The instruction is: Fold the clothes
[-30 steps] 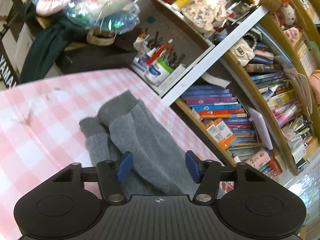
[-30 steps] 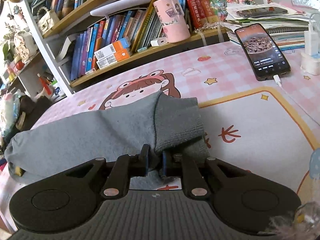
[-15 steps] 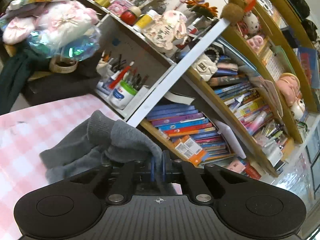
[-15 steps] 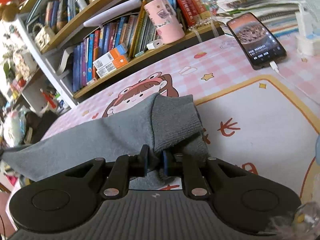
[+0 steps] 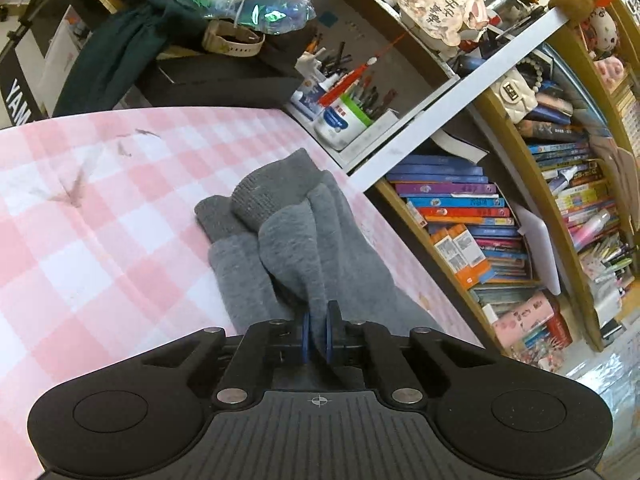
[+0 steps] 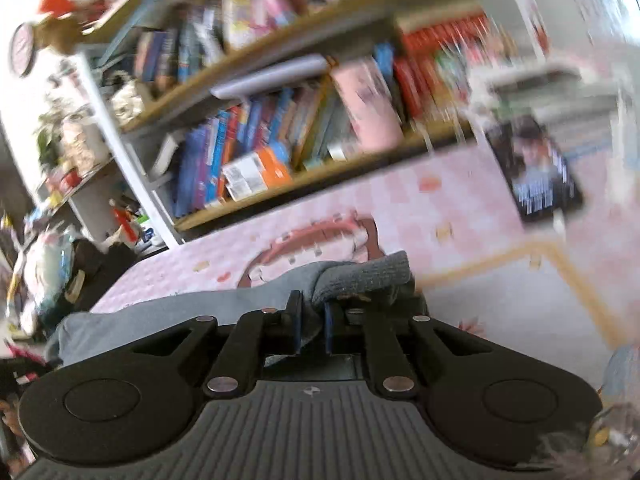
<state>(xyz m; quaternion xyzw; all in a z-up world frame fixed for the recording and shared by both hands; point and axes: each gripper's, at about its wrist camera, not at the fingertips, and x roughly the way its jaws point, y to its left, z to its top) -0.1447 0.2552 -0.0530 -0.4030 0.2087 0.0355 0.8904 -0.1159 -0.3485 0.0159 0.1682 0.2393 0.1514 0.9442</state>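
A grey knitted garment (image 5: pixel 296 240) lies bunched on the pink checked tablecloth (image 5: pixel 100 216), its ribbed cuffs at the far end. My left gripper (image 5: pixel 316 336) is shut on a fold of this grey cloth, which rises between its blue pads. In the blurred right wrist view the same grey garment (image 6: pixel 360 276) stretches leftward over the table. My right gripper (image 6: pixel 312 328) is shut on its ribbed edge, which is lifted off the table.
Bookshelves (image 5: pixel 460 216) packed with books line the table's far side, with a pen cup (image 5: pixel 340 120) at their corner. A phone (image 6: pixel 536 172) and a pink mug (image 6: pixel 372 108) stand at the back right. A cartoon mat (image 6: pixel 320 236) lies under the garment.
The left gripper closed on the grey cloth, lifted it, then sank back toward the table. The right gripper rose with its end of the garment, and its view has tilted and blurred.
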